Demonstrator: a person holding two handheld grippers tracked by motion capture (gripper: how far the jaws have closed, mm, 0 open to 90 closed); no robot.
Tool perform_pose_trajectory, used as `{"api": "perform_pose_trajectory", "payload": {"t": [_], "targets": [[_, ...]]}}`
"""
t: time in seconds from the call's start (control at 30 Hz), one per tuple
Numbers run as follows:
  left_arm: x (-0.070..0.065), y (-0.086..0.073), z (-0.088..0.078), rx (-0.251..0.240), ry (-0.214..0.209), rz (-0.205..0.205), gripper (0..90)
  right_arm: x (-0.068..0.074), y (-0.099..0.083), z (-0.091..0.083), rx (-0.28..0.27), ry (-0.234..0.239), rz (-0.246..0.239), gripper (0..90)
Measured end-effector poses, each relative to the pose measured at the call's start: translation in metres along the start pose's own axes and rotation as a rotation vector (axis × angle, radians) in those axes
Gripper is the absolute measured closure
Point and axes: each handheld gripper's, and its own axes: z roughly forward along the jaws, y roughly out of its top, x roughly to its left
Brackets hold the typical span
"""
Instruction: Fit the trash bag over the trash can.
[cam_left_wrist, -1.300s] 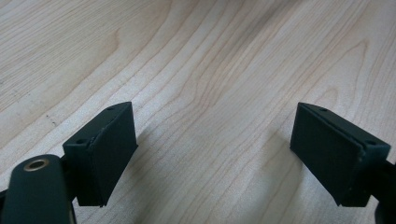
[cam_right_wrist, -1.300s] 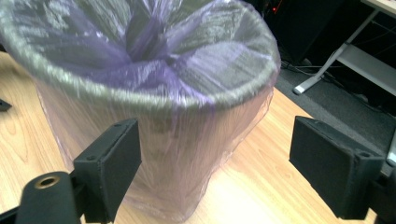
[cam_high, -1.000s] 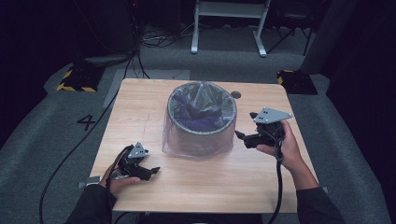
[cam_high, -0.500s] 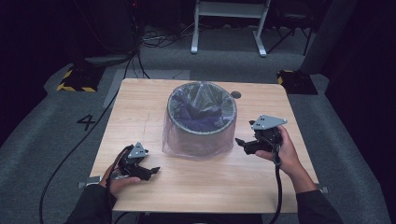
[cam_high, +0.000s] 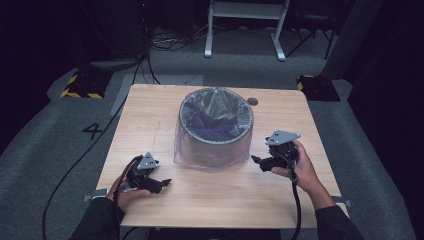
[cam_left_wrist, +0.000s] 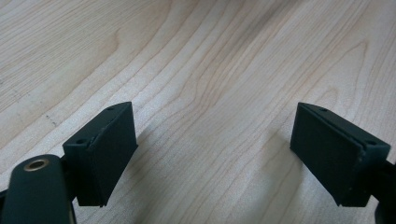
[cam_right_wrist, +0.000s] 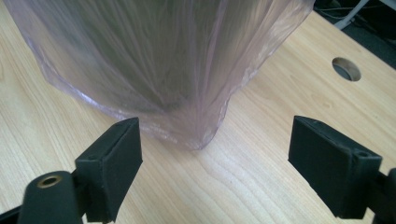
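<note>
A dim room with grey carpet surrounds a light wooden table. A white metal frame stands on the floor beyond the far edge, and black cables run across the carpet near it. Two yellow-and-black striped blocks sit on the floor off the far corners, and a figure "4" is marked on the carpet at the left.

A round grey bin stands at the middle of the table, slightly toward the far side. A translucent pale purple bag lines it and drapes over the outside down to the tabletop. A small round hole lies in the tabletop by the far edge, right of the bin.

The left gripper rests near the left front corner, well apart from the bin. Its jaws are spread wide over bare wood, with nothing between them.

The right gripper is held just right of the bin's base, pointing toward it. Its jaws are spread wide, with the bag's lower edge just ahead of them and not touching.
</note>
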Motion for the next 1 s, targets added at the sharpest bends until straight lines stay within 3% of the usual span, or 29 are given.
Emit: {"api": "perform_pose_trajectory", "payload": {"t": [0.37,0.8,1.0], "targets": [[0.000,0.000,0.000,0.000,0.000,0.000,14.0,0.006,-0.017,0.016,0.060,-0.003,-0.003,17.5],[0.000,0.000,0.000,0.000,0.000,0.000,13.9,0.010,-0.044,0.023,0.067,0.014,0.057,17.7],[0.000,0.000,0.000,0.000,0.000,0.000,14.0,0.013,-0.056,0.025,0.085,0.005,0.063,17.6]]}}
